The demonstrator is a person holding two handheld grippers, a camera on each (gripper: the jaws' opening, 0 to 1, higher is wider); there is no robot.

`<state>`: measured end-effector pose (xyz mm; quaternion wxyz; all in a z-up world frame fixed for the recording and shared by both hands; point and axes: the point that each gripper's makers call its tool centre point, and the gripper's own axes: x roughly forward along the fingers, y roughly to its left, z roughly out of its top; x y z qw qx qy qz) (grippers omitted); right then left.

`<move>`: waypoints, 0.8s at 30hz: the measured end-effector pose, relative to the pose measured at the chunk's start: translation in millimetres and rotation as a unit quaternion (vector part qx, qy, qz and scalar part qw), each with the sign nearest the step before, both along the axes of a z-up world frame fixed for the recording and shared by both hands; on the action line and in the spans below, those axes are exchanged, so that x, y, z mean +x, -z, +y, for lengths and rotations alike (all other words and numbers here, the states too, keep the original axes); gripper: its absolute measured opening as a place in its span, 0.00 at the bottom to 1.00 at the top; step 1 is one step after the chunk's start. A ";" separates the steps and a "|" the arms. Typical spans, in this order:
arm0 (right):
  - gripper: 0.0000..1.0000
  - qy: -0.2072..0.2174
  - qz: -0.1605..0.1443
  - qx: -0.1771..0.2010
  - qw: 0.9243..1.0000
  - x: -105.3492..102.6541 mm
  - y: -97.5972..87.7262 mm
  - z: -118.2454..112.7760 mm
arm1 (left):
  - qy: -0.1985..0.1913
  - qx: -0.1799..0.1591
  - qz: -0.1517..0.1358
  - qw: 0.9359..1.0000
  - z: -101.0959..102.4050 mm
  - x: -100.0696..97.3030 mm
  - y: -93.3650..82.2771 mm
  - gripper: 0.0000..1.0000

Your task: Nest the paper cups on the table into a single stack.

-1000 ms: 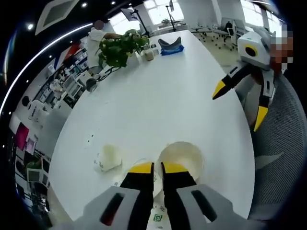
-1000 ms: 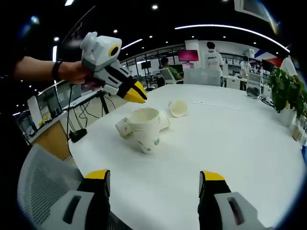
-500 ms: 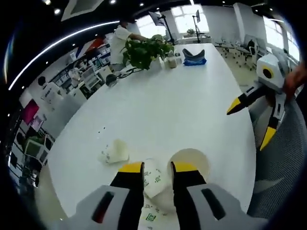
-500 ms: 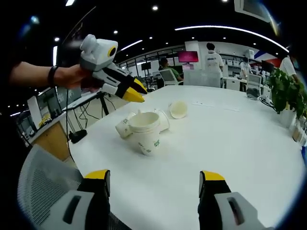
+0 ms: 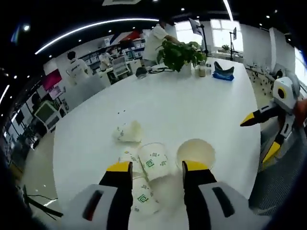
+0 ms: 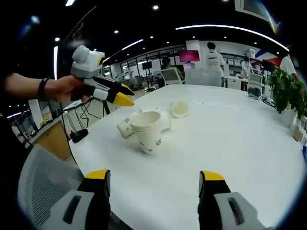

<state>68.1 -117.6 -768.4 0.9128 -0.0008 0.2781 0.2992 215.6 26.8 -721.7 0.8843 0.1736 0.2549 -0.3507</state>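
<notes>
Several white paper cups with green print sit near the edge of the white table [image 5: 192, 105]. One cup [image 5: 195, 152] [image 6: 147, 130] stands upright with its mouth up. Others lie on their sides beside it [image 5: 153, 160] [image 6: 127, 125], and one cup [image 5: 128, 132] [image 6: 179, 109] lies apart, farther in. My left gripper [image 5: 157, 167] [image 6: 123, 95] hovers open just short of the cluster, holding nothing. My right gripper [image 6: 154, 176] [image 5: 259, 136] stands open and empty off the table's edge, well clear of the cups.
A potted plant [image 5: 180, 52] and a blue object [image 5: 224, 73] stand at the table's far end. A grey mesh chair [image 6: 38, 182] sits right by the near edge. People and desks fill the office behind.
My left gripper's jaws have gone from nearly shut to wide open and drawn back from the cups. The tilted cup under it now stands upright. The right gripper has held still.
</notes>
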 end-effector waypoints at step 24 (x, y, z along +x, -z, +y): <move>0.76 -0.017 0.019 0.008 1.000 -1.6 13.7 3.3 | -0.087 -0.014 0.050 0.995 40.2 -60.0 44.1 0.49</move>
